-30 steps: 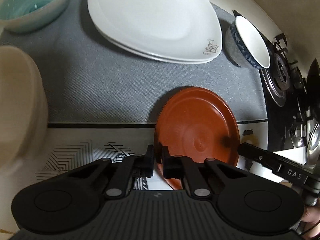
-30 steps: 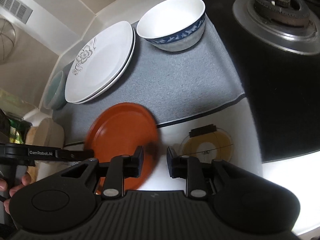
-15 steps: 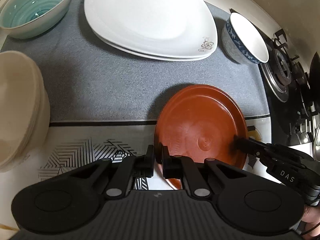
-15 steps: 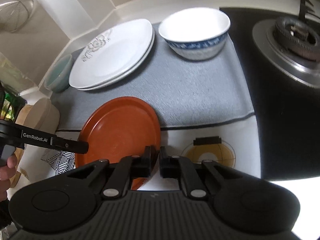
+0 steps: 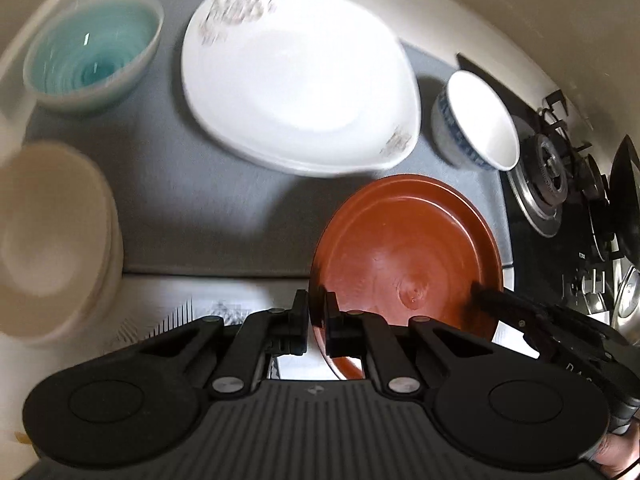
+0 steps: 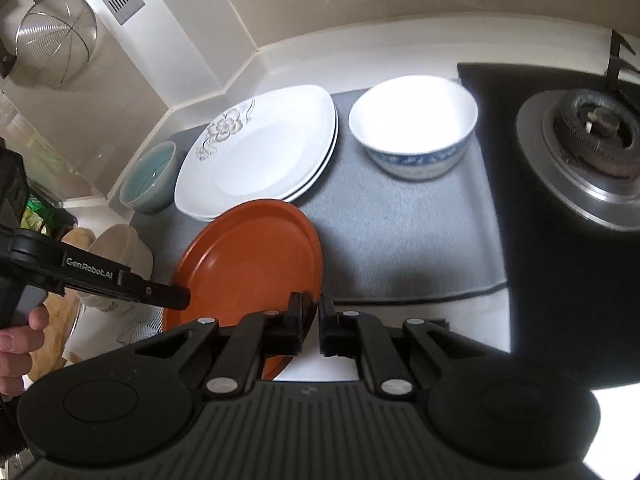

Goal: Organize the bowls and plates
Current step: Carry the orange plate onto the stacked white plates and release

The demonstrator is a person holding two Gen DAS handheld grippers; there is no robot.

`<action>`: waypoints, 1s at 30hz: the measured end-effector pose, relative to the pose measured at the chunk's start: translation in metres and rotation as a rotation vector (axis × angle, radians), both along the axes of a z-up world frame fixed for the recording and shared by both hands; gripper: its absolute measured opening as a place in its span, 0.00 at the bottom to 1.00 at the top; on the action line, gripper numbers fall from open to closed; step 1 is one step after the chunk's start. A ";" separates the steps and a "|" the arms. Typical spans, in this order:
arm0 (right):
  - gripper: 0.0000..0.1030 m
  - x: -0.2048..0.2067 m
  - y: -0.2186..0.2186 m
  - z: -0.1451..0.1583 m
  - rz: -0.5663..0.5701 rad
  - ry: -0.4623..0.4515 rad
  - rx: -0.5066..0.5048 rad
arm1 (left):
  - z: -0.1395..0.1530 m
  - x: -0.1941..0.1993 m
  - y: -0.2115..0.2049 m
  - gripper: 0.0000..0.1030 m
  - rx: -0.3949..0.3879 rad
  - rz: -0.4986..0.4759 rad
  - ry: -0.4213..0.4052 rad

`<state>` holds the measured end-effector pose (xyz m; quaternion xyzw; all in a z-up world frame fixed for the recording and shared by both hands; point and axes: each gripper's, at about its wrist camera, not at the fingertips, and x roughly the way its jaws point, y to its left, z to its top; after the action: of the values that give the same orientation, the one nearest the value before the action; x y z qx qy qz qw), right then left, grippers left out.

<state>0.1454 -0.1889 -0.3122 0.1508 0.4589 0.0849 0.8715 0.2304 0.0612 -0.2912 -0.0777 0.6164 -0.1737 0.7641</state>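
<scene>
An orange-brown plate [image 5: 404, 252] is held above the counter by both grippers. My left gripper [image 5: 317, 320] is shut on its near-left rim. My right gripper [image 6: 310, 322] is shut on its right rim; the plate [image 6: 252, 264] tilts over the mat's front edge. Two stacked white flowered plates [image 6: 260, 152] lie on the grey mat [image 6: 400, 248], also visible in the left wrist view [image 5: 296, 96]. A white bowl with blue pattern [image 6: 414, 128] stands to their right, a teal bowl [image 5: 92, 64] to their left.
Cream bowls [image 5: 48, 240] are stacked at the left off the mat. A gas burner [image 6: 592, 136] on a black hob lies to the right. A wire strainer [image 6: 56, 36] hangs on the wall at the back left.
The right gripper closed on the plate's rim. Both grippers lifted the plate and carried it farther over the mat toward the white plates.
</scene>
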 end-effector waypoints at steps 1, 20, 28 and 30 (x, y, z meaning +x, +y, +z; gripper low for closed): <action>0.08 0.002 -0.001 0.003 -0.002 -0.002 0.000 | 0.004 0.000 -0.004 0.07 0.006 -0.003 -0.019; 0.05 0.061 -0.011 0.066 -0.048 -0.044 0.103 | 0.075 0.037 0.006 0.08 -0.026 0.090 -0.162; 0.05 0.098 0.004 0.054 -0.043 -0.062 0.070 | 0.057 0.071 0.017 0.08 -0.021 0.129 -0.153; 0.04 0.111 0.005 0.045 -0.068 -0.040 0.080 | 0.046 0.079 0.021 0.08 -0.017 0.165 -0.140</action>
<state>0.2564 -0.1838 -0.2671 0.1995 0.4323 0.0766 0.8760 0.3096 0.0818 -0.2455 -0.1222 0.5515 -0.1207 0.8163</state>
